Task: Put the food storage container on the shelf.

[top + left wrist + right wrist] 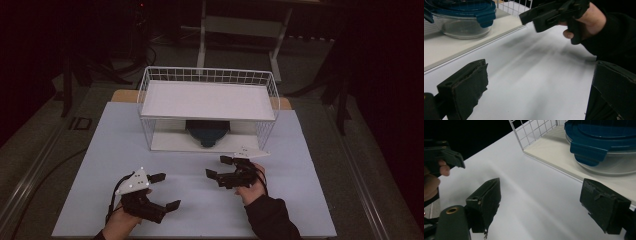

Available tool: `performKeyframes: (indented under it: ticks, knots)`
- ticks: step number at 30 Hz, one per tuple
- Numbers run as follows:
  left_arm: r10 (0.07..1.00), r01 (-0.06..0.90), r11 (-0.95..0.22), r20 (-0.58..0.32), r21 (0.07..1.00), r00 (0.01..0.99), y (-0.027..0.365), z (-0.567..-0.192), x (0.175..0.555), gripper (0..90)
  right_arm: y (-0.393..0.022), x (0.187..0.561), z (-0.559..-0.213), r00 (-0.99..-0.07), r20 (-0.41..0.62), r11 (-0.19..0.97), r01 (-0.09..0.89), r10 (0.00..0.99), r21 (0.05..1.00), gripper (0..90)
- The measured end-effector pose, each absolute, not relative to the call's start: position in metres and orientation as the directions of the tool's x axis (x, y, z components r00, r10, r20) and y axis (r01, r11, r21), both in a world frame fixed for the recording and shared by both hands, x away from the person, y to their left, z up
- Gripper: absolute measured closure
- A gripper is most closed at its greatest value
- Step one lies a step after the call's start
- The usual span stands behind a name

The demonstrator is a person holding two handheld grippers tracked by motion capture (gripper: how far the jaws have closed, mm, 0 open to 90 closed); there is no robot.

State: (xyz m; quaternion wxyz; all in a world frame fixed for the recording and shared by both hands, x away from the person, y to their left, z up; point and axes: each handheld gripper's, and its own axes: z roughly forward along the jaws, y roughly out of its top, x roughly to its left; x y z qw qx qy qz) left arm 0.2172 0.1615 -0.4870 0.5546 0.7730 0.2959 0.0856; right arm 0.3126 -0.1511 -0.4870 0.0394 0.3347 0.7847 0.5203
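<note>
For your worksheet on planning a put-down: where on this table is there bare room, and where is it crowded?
Bare: the table right of the right gripper, the strip left of the wire rack, and the rack's top shelf. Crowded: the lower shelf around the blue-lidded glass container, and between the left gripper and right.

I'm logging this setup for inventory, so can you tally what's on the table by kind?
Grippers: 2, the left gripper and the right gripper, both open and empty.
Wire racks: 1, white wire shelf rack.
Containers: 1, glass container with blue lid on the rack's lower shelf.
Total: 4
</note>
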Motion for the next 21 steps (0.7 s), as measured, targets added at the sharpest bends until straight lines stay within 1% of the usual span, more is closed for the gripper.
performKeyframes:
  ticks: [2, 5, 10, 21]
  knots:
    - [0.555, 0.363, -0.211, -0.194, 0.908, 0.809, 0.162, -0.487, 0.216, 0.0, -0.158, 0.304, -0.486, -0.775, 0.256, 0.244, 0.463, 0.577, 0.852, 16.8]
    - [0.555, 0.363, -0.211, -0.195, 0.908, 0.809, 0.163, -0.486, 0.215, 0.0, -0.163, 0.298, -0.487, -0.773, 0.254, 0.241, 0.461, 0.581, 0.854, 16.8]
    - [0.553, 0.362, -0.212, -0.194, 0.908, 0.811, 0.163, -0.487, 0.212, 0.0, -0.176, 0.281, -0.487, -0.779, 0.221, 0.254, 0.436, 0.586, 0.863, 16.9]
    - [0.554, 0.364, -0.197, -0.202, 0.91, 0.807, 0.168, -0.486, 0.208, 0.0, -0.198, 0.257, -0.485, -0.781, 0.201, 0.258, 0.419, 0.592, 0.87, 16.8]
